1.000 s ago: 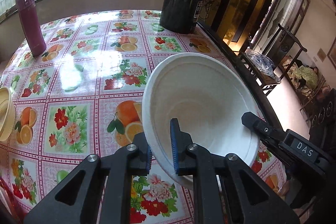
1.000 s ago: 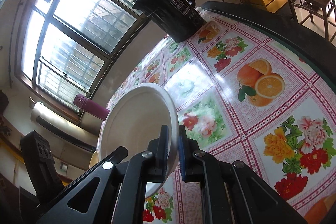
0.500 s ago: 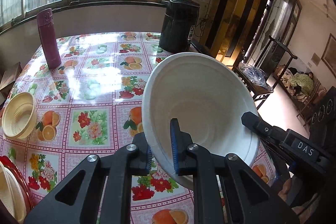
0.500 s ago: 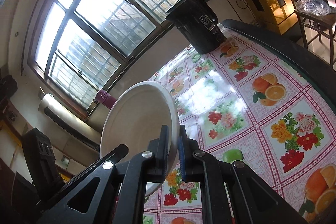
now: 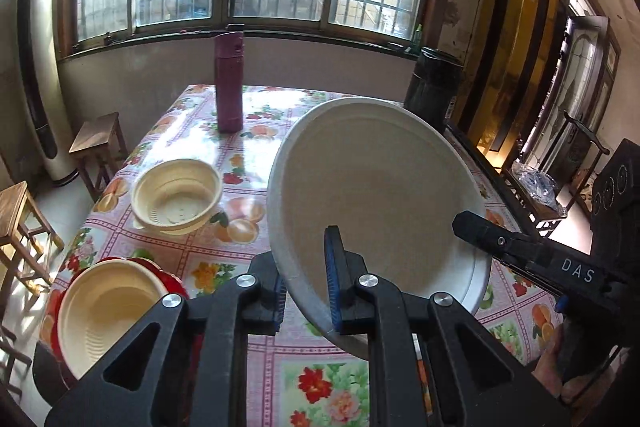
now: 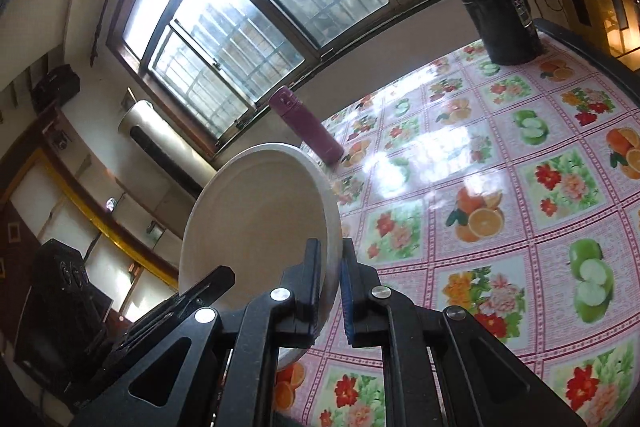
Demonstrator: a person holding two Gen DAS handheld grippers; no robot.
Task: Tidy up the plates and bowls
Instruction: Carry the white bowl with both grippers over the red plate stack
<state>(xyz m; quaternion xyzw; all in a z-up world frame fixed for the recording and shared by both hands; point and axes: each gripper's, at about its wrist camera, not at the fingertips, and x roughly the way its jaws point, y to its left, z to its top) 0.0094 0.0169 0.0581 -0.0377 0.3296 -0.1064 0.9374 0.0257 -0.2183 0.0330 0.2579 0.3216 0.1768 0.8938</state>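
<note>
A large white plate (image 5: 380, 195) is held in the air above the table, tilted. My left gripper (image 5: 306, 291) is shut on its near rim. My right gripper (image 6: 331, 281) is shut on the opposite rim of the same plate (image 6: 256, 223), and its black body shows at the right in the left wrist view (image 5: 532, 255). A cream bowl (image 5: 176, 189) sits on the table, left of the plate. Another cream bowl (image 5: 104, 311) rests in a red dish (image 5: 170, 279) at the near left corner.
A floral tablecloth covers the table (image 6: 480, 187). A maroon flask (image 5: 229, 83) stands at the far edge and a black cylindrical container (image 5: 434, 87) at the far right corner. Wooden stools (image 5: 100, 139) stand left of the table. A dark chair (image 5: 576, 147) stands on the right.
Both grippers have lifted the white plate well up from the table and back. The left view now takes in both cream bowls and the red dish.
</note>
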